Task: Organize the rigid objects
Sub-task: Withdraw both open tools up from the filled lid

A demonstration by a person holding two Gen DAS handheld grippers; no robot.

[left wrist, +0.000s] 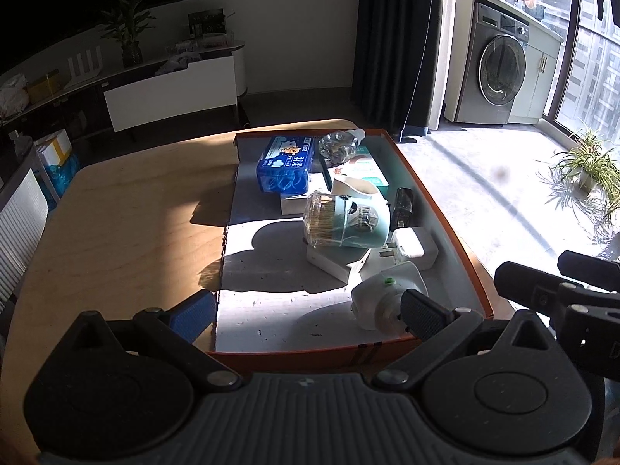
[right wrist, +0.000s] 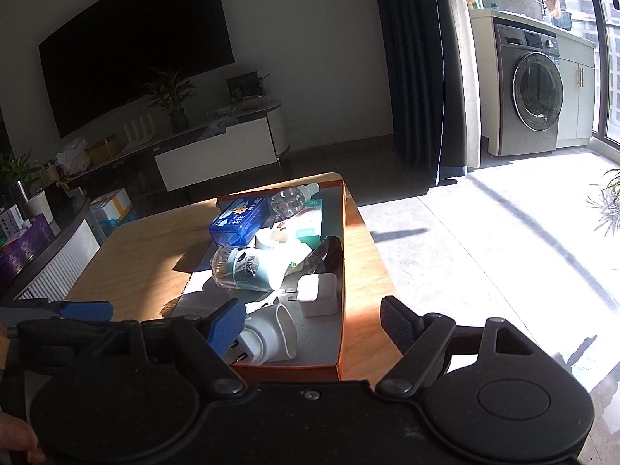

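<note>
An orange shallow box on a wooden table holds a blue tissue pack, a clear bottle, a pale green mug, a white charger and a white plug-in device. My left gripper is open over the box's near left corner, its blue pad outside the wall and its black pad just in front of the device. My right gripper is open over the near right corner of the box. The device lies beside its blue pad, ungripped.
A black object and a green-and-white carton also lie in the box. The table's right edge drops to a sunlit floor. A TV cabinet, a dark curtain and a washing machine stand beyond.
</note>
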